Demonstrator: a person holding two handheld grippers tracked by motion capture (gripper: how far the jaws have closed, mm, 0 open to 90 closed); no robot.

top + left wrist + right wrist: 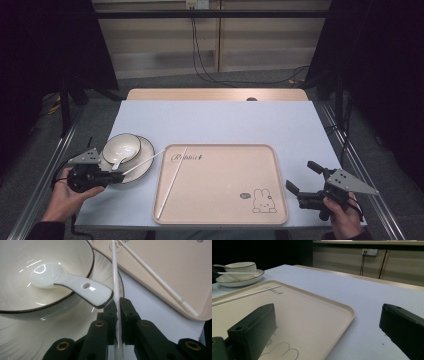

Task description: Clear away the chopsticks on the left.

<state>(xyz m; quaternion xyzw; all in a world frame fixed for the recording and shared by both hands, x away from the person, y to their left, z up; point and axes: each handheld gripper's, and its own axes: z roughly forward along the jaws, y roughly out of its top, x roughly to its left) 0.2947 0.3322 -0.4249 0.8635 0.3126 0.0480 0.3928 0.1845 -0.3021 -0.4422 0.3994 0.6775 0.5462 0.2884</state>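
My left gripper (120,174) (118,302) is shut on the near end of a thin white chopstick (145,161) (115,277). The stick slants over the plate's rim toward the tray's top left corner. A second white chopstick (172,180) (155,277) lies diagonally on the left part of the beige tray (220,200) (317,305). A white bowl (121,147) (15,290) stands on a white plate (144,165) and holds a white spoon (70,283). My right gripper (300,175) (328,315) hovers open at the tray's right edge, nothing between its jaws.
The tray has a rabbit drawing (262,201) near its front right corner. The pale blue table (220,120) is bare behind the tray. Its wooden back edge (215,94) meets a floor with cables. Metal rails run along both sides.
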